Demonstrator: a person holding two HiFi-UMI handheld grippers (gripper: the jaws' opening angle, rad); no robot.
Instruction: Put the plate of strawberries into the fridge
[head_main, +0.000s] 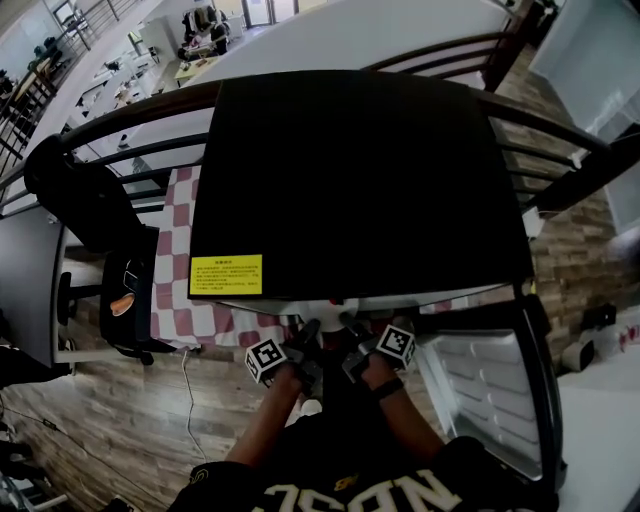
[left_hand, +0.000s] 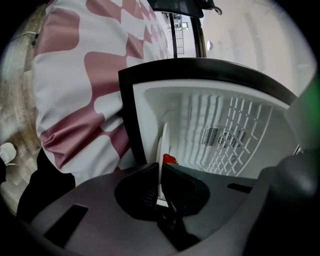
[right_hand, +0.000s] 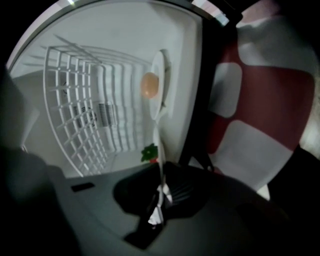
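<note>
A white plate (left_hand: 162, 150) is seen edge-on in the left gripper view, with a red strawberry (left_hand: 170, 159) on it. My left gripper (left_hand: 161, 189) is shut on its rim. From the opposite side, my right gripper (right_hand: 160, 187) is shut on the plate (right_hand: 160, 95); a strawberry with green leaves (right_hand: 149, 152) lies near its jaws. The plate sits at the mouth of the fridge's white interior (left_hand: 225, 125). In the head view both grippers (head_main: 308, 335) (head_main: 352, 328) reach under the front edge of the black fridge top (head_main: 350, 180), which hides most of the plate.
The fridge door (head_main: 490, 390) stands open to the right, its white inner shelves facing me. A white wire rack (right_hand: 75, 115) fills the fridge interior. A small orange-lit round spot (right_hand: 149, 85) shows beside the plate. A pink-and-white checked tablecloth (head_main: 180, 280) hangs left of the fridge, and a black chair (head_main: 90, 200) stands further left.
</note>
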